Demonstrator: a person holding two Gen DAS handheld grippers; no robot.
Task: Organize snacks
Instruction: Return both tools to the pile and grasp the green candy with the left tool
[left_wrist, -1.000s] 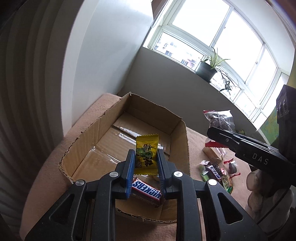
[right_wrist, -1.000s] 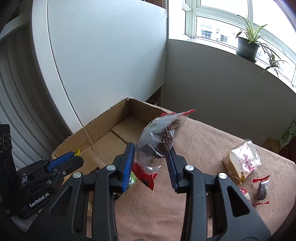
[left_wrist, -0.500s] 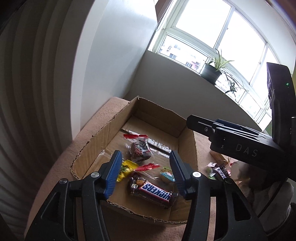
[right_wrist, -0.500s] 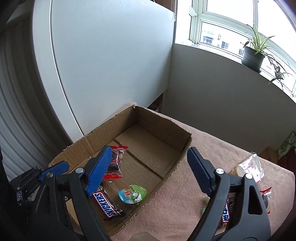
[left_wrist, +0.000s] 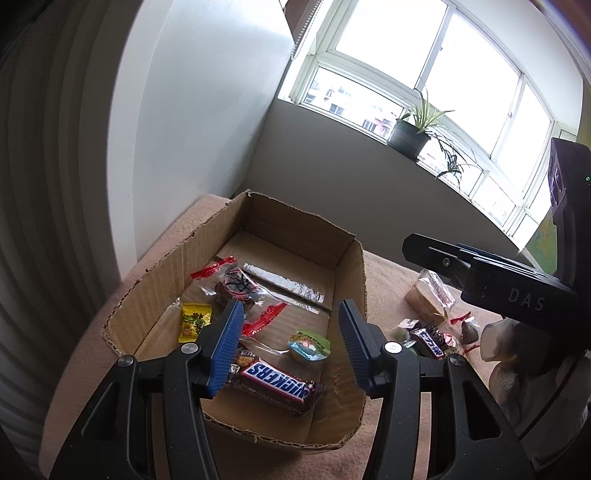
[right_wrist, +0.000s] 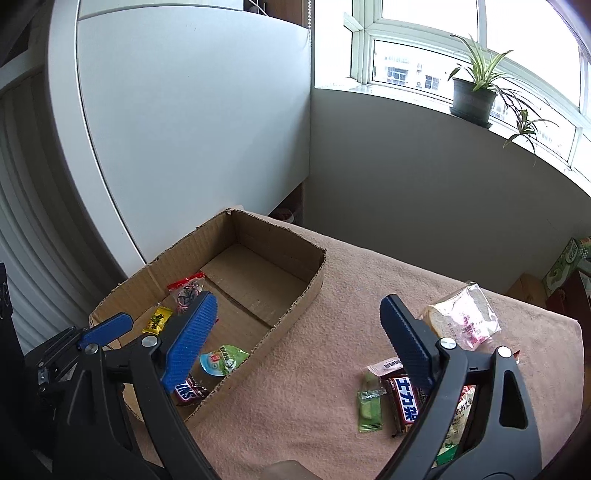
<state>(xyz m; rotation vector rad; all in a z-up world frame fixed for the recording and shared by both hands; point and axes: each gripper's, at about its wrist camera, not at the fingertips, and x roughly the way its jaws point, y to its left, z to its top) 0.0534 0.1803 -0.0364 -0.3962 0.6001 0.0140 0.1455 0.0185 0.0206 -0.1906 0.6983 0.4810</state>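
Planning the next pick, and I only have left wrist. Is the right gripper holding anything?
Observer: No. The right gripper has just been opening; its fingers are wide apart with nothing between them.
Operator: What's in front of it?
Observer: Mostly bare cloth, just right of the box.
Operator: Any snack out there I can't see?
Observer: A printed packet lies partly under that gripper's arm, beside the dark bar.

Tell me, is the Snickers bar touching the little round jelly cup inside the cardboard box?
Apart. The left wrist view shows bare cardboard box floor between the Snickers bar and the jelly cup.
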